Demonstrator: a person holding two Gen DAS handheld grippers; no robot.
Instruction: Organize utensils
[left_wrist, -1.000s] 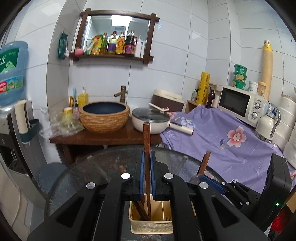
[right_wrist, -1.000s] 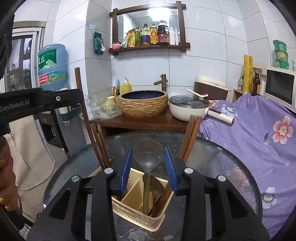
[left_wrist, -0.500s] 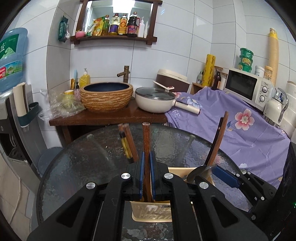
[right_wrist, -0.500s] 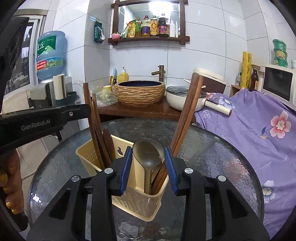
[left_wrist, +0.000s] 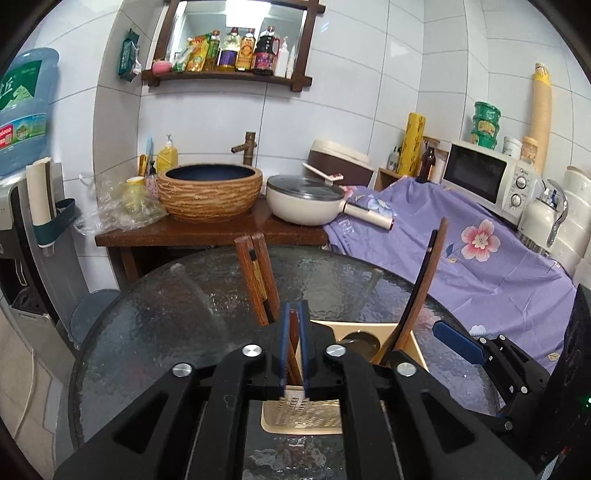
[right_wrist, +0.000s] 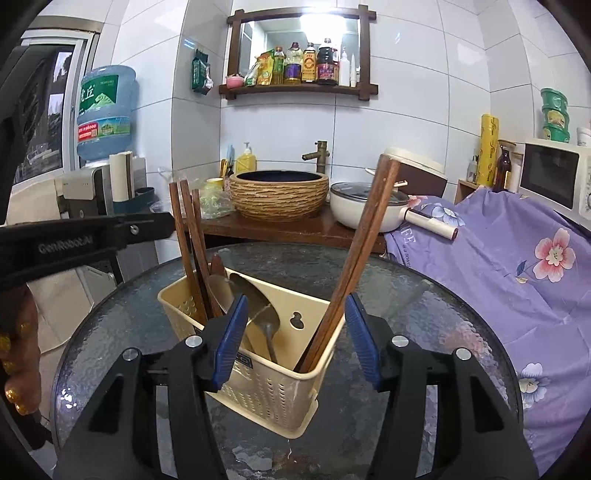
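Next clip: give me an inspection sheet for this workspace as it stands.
Surface: round glass table, textured, dark.
Job's things: cream utensil caddy holds wooden chopsticks, more chopsticks and a metal spoon.
Clutter: nothing seen on the table besides the caddy.
Grippers: left tool opening, a chopstick between its pads; right tool opening around the spoon, not pressing it.
Cables: a pale cord on the floor at left.
Surroundings: basin, lidded pan, microwave, water bottle, floral purple cloth.

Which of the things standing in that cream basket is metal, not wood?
The silvery spoon, between the right gripper's opening jaws. The chopsticks on either side are brown wood.
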